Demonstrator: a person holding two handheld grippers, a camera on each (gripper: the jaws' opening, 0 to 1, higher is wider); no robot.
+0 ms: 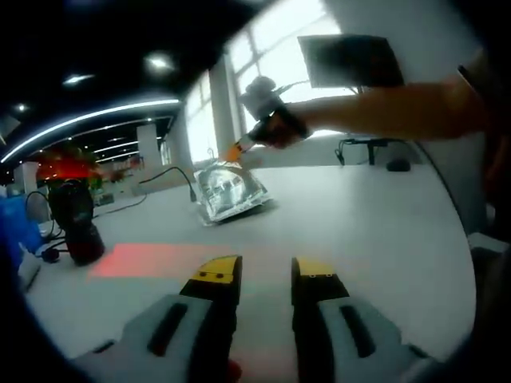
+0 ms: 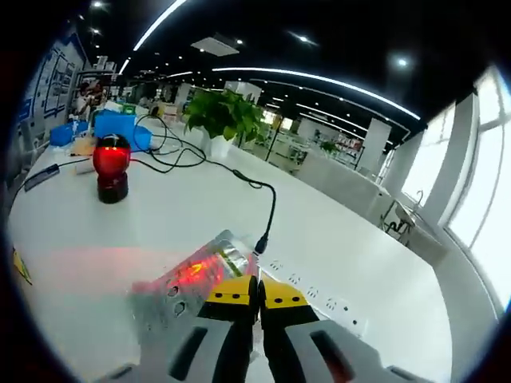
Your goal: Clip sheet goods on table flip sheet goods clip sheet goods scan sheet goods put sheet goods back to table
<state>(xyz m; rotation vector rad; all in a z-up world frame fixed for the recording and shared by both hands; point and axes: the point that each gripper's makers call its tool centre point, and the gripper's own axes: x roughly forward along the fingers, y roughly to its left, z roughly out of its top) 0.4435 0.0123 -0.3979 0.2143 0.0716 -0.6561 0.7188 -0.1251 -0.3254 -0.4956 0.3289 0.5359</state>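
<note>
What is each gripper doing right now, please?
Left gripper: open, holding nothing, above the table.
Right gripper: closed on the edge of the shiny packet, under the scanner's red light.

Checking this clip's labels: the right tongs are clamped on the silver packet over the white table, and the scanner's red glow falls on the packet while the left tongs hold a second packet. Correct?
Not quite. The left tongs hold nothing, as the left gripper view shows. The right tongs do clamp the silver packet over the white table, in the scanner glow.

left gripper view low over table (image 1: 383, 231), facing windows; right gripper view close above pouch (image 2: 188, 279); both share scanner (image 2: 111, 167)
</note>
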